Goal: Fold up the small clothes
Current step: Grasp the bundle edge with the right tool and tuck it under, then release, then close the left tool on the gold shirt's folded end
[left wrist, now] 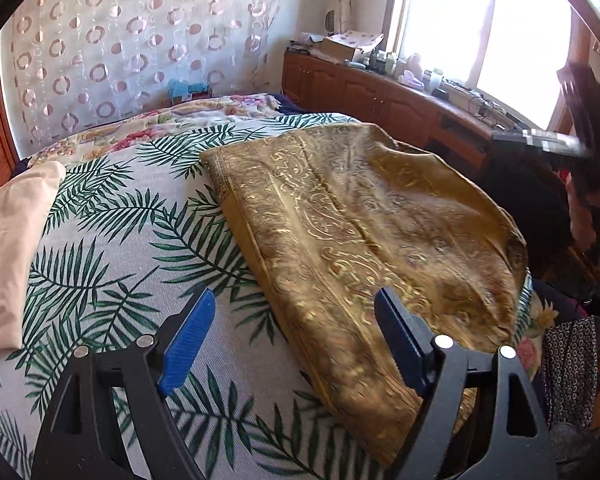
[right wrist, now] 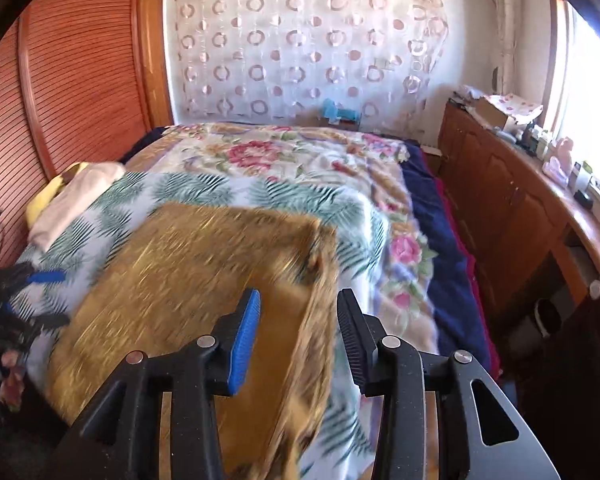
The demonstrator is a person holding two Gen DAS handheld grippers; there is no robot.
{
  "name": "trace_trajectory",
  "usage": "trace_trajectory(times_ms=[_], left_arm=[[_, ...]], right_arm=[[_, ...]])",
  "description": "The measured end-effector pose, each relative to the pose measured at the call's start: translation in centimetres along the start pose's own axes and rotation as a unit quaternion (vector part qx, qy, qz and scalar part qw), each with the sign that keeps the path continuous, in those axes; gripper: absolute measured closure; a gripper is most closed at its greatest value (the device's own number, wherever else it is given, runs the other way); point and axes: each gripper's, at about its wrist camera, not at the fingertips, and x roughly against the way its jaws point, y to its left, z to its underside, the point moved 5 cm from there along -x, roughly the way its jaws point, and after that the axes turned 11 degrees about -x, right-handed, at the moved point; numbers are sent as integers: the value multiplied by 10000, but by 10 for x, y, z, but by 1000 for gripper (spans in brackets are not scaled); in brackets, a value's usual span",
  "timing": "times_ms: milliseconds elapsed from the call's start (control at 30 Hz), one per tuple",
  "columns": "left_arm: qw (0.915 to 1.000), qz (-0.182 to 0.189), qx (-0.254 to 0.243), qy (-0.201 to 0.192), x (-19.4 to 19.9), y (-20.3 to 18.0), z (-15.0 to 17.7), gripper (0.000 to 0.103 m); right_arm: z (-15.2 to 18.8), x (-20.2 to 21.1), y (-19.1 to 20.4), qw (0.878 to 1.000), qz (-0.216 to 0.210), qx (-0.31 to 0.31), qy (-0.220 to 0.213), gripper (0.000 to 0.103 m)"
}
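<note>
**Inspector A:** Position of the garment?

**Inspector B:** The gold paisley-patterned cloth (left wrist: 364,232) lies flat on the palm-leaf sheet (left wrist: 112,240), which I use as the reference. It sits toward the sheet's window-side edge. A folded cream garment (left wrist: 16,248) rests at the sheet's opposite side, well apart.

**Inspector A:** Tools?

**Inspector B:** The left gripper (left wrist: 296,336) is spread wide and holds nothing; one pad hangs over bare sheet, the other over the cloth's near part. The right gripper (right wrist: 298,336) stands partly parted, with the cloth's right-hand folded edge (right wrist: 320,320) in the gap. The right wrist view is blurred, but neither pad appears to press on it; I judge it released.

**Inspector A:** Orientation?

**Inspector B:** In the left wrist view the long axis runs from the sheet's near edge away toward the floral quilt (right wrist: 300,156). The straight banded edge faces the bare middle of the sheet.

**Inspector A:** Risks?

**Inspector B:** The layered edge between the right pads looks loose. In my judgement, a pad brushing it could drag the top layer and undo the fold. The window-side portion lies close to the sheet's edge and could slip off.
</note>
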Motion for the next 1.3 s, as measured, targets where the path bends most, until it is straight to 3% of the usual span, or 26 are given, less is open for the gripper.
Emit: trace_trajectory(times_ms=[200,400,500,633,700,933,1200,1300], left_arm=[[9998,-173,-25,-85,20,-3,6,20],[9998,-181,-26,26,24,-1,13,20],[9999,-141,9,59,21,0,16,20],[9999,-110,20,100,18,-1,20,21],[9999,-83,25,130,15,-5,21,21],[9998,-1,-48,211,9,-16,27,21],[9990,238,-83,379,0,-28,44,21],[9985,389,-98,376,1,-33,48,32]], right_arm=[[59,6,7,9989,-24,153,432,62],[90,1,-10,9976,22,-85,680,62],[91,-4,-16,9974,-56,-225,680,62],[88,2,-9,9984,-163,-188,514,89],[87,6,-9,9987,-228,-197,412,94],[99,28,-18,9988,-276,-413,31,96],[117,14,-22,9976,-131,-627,276,96],[112,16,-21,9971,-158,-706,219,96]])
